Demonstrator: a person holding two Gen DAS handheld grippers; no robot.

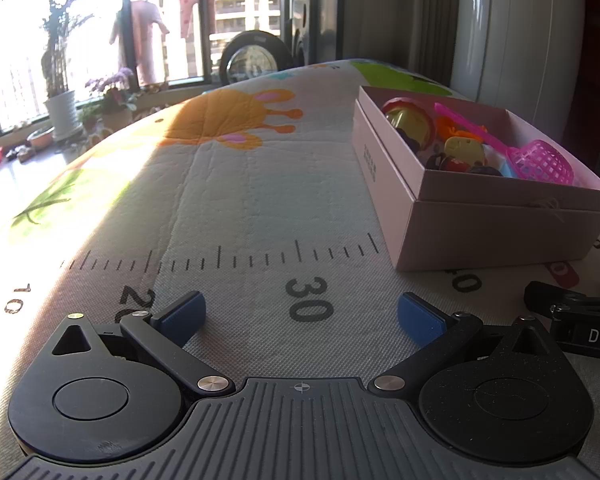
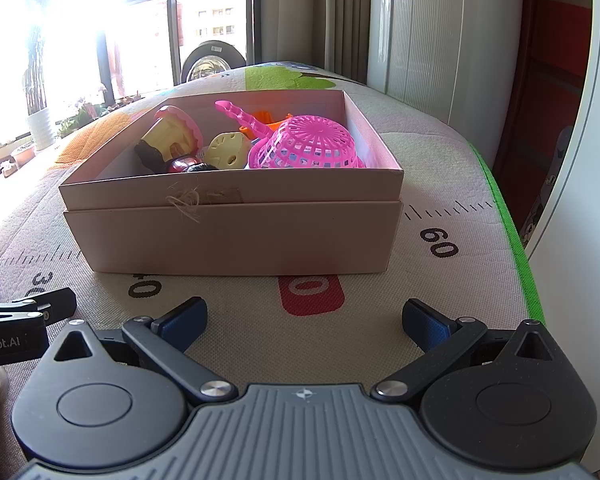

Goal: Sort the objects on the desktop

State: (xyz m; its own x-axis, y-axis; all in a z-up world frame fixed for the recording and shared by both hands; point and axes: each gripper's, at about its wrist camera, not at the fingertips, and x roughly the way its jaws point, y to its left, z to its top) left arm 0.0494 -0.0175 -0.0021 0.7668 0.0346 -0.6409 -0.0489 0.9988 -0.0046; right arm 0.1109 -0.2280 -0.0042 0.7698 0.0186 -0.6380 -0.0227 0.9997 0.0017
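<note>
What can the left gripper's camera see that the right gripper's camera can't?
Only the left wrist view shows the orange creature print on the mat and the number 30 straight ahead.

Only the right wrist view shows the red number patch, the 60 and the mat's green edge.

Both show the pink box with toys inside, including the pink basket scoop, and both grippers open and empty: the left gripper and the right gripper.

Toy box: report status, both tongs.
Left tongs open, empty. Right tongs open, empty, facing toy box. Pink strainer and toys inside. Nothing between.
</note>
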